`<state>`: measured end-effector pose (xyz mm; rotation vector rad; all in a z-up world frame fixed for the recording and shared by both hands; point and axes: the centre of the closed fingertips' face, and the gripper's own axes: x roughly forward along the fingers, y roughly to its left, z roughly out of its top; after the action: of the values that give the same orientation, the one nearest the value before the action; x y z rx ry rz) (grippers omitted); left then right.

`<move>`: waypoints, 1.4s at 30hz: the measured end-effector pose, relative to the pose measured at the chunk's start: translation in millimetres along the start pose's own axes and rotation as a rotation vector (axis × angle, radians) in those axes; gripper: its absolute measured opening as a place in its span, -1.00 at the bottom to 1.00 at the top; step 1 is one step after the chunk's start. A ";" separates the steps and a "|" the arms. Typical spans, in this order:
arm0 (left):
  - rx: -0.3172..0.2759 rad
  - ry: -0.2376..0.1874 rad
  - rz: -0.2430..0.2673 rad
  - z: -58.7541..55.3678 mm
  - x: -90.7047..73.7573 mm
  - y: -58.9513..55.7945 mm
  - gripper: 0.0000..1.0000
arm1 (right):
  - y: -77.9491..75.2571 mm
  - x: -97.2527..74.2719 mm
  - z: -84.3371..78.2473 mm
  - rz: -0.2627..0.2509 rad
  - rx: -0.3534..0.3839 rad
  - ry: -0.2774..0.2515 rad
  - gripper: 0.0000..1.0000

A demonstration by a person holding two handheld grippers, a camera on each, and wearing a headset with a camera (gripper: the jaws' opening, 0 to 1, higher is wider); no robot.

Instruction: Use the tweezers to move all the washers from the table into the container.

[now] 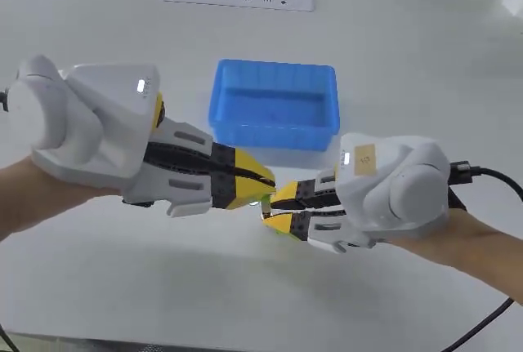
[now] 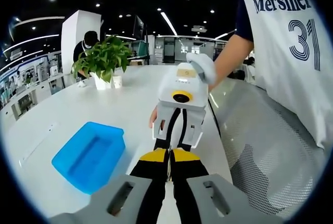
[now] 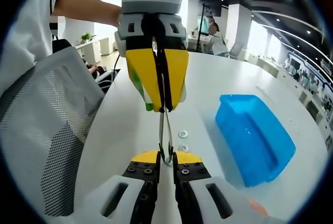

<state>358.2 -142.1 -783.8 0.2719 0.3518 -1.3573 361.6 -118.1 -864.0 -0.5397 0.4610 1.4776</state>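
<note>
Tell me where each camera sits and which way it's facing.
Head view: on the person's head, looking down at the blue container; both forearms show, left gripper and right gripper tip to tip.
Left gripper view: on the left gripper, looking along its jaws at the right gripper; right arm and jersey show.
Right gripper view: on the right gripper, facing the left gripper, tweezers and washers; left arm shows.
Shared: all three see the container; the gripper views face each other.

The tweezers (image 3: 166, 156) and washers (image 3: 183, 134) are shiny bare metal. The blue container (image 1: 274, 133) is glossy plastic, and the white table (image 1: 392, 50) is smooth and faintly reflective.
</note>
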 end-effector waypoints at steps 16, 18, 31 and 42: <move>-0.003 0.001 -0.009 3.3 -4.0 -0.1 -0.90 | 1.5 -1.7 4.7 0.008 -0.009 0.002 -0.81; 0.006 0.003 -0.008 5.7 -6.1 0.6 -0.90 | 0.2 -3.1 7.5 0.000 -0.012 -0.002 -0.81; 0.086 -0.014 0.003 36.6 -18.0 14.0 -0.90 | -20.9 -23.4 33.8 -0.046 -0.045 -0.037 -0.82; 0.191 -0.014 0.011 66.6 -28.4 33.1 -0.90 | -47.6 -38.6 61.2 -0.100 -0.103 -0.059 -0.82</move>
<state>391.7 -136.1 -711.8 0.4215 0.2086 -1.3831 405.0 -113.1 -789.3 -0.5903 0.3087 1.4229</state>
